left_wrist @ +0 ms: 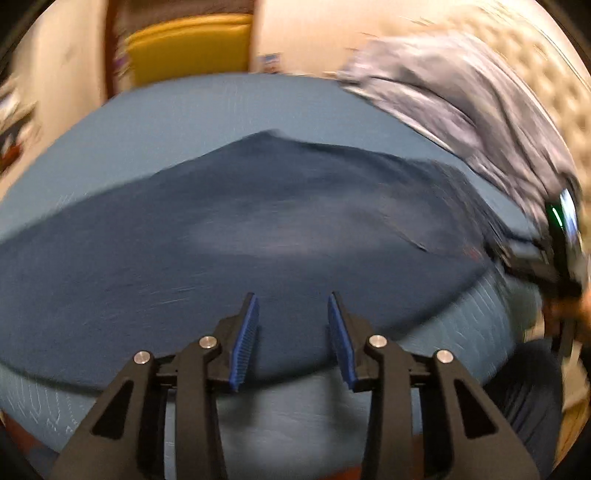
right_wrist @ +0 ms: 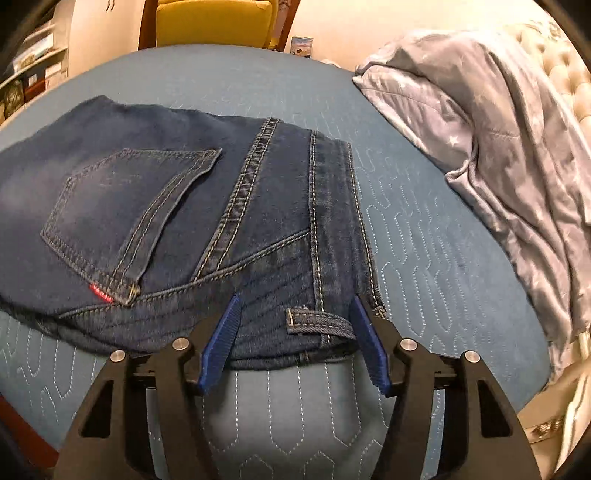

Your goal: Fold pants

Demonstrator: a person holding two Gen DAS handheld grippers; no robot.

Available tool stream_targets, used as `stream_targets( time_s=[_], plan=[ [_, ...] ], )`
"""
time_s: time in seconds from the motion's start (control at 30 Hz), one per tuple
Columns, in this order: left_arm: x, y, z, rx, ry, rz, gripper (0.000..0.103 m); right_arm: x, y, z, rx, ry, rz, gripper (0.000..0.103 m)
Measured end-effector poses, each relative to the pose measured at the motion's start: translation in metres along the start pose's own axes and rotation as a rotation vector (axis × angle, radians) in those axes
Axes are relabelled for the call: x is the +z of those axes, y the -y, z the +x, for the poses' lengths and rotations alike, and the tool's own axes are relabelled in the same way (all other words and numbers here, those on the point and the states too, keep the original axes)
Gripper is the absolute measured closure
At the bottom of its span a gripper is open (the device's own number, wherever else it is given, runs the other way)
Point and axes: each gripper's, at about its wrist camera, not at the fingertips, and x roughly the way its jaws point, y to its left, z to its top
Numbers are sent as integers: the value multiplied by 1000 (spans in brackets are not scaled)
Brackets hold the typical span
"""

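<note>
Blue ribbed pads of the right tool [right_wrist: 293, 321] stand apart over the waistband end of the jeans [right_wrist: 155, 206], one on either side of a belt loop [right_wrist: 319, 321]; nothing is pinched between them. The jeans lie folded on a bed with a quilted blue cover [right_wrist: 424, 240], back pocket [right_wrist: 125, 218] facing up (a small red tag sits at its lower corner). To the right a grey star-printed blanket [right_wrist: 498, 140] is heaped against a tufted cream headboard [right_wrist: 565, 74]. A yellow chair [right_wrist: 214, 22] stands beyond the bed's far edge.

From the left wrist view, which is badly blurred, the left tool [left_wrist: 293, 321] also stands open and empty above the near edge of the dark denim. At that picture's right edge the other tool's body shows dimly.
</note>
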Motion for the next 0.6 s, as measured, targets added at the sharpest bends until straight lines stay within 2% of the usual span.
stream_targets(
  time_s=[0.1,0.2,0.3,0.37,0.4,0.47,0.5,0.53,0.6],
  plan=[
    [3,43,4,-58,23,89,63,4,11,-11,29,1,61,43],
    [5,89,14,-90,29,247,63,-2,35,-41,119,62,229,34],
    [2,134,34,-99,38,391,63,-22,54,-49,260,8,408,34],
    [-4,147,51,-81,12,440,64,-36,62,-51,303,-20,494,34],
    [-6,154,62,-65,3,472,75,-45,67,-49,346,-39,556,37],
    [-7,153,64,-57,7,463,81,-60,76,-43,445,-73,680,44],
    [-5,152,63,-60,12,446,95,-65,78,-42,473,-80,718,48],
    [-2,151,58,-67,20,437,100,-68,83,-39,497,-86,760,51],
    [-2,143,47,-83,23,427,100,-70,89,-31,546,-96,827,52]
  ],
)
